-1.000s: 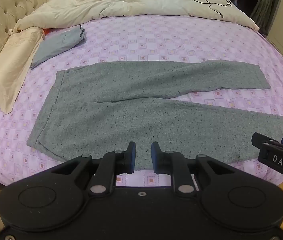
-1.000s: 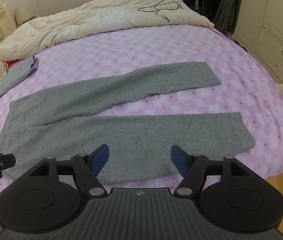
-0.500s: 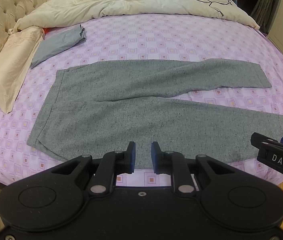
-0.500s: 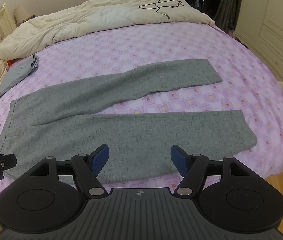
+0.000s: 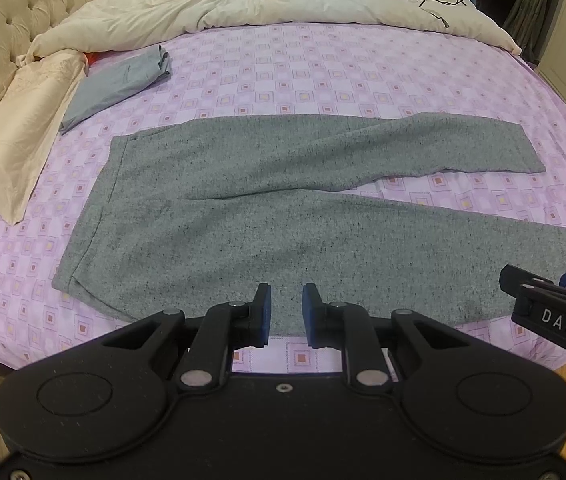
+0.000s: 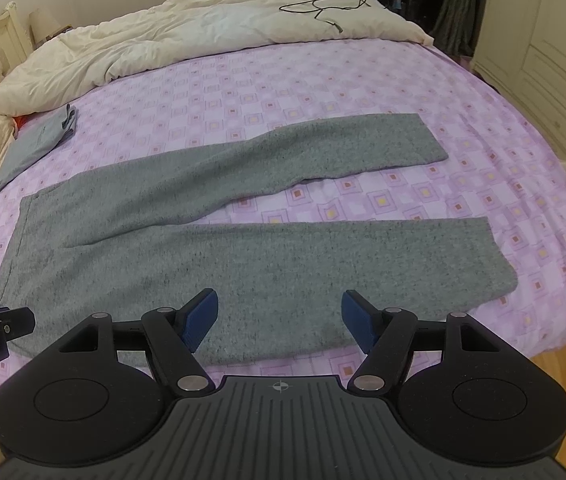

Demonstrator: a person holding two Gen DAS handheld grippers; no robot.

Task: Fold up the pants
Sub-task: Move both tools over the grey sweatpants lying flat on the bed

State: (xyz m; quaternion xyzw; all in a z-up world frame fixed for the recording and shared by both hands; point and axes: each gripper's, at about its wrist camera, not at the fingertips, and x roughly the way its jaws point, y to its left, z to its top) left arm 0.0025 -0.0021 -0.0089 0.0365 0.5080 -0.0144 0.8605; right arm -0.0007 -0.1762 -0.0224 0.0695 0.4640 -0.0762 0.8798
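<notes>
Grey pants [image 5: 283,216] lie flat on the purple-checked bed sheet [image 5: 323,72], waistband to the left, both legs running right and splayed in a V with sheet showing between them; near leg runs along the near bed edge. Nothing folded yet, so the step in hand looks like the first fold: near leg over far leg, or the reverse. Left gripper [image 5: 286,312] hangs above the near hem of the seat area, jaws at a narrow gap, nothing between them. Right gripper [image 6: 279,316] hangs over the near leg's mid-length, jaws wide, also empty. To do it well: left should pinch the near waistband corner, right the near cuff, not mid-leg, so the leg lifts as one taut line. Pinch both fabric layers at the edge. Carry both ends over together and land edge on edge. Folded blue-grey garment [image 5: 119,84], pillow [image 5: 11,136] and cream duvet [image 5: 243,0] sit well apart, no interference.
</notes>
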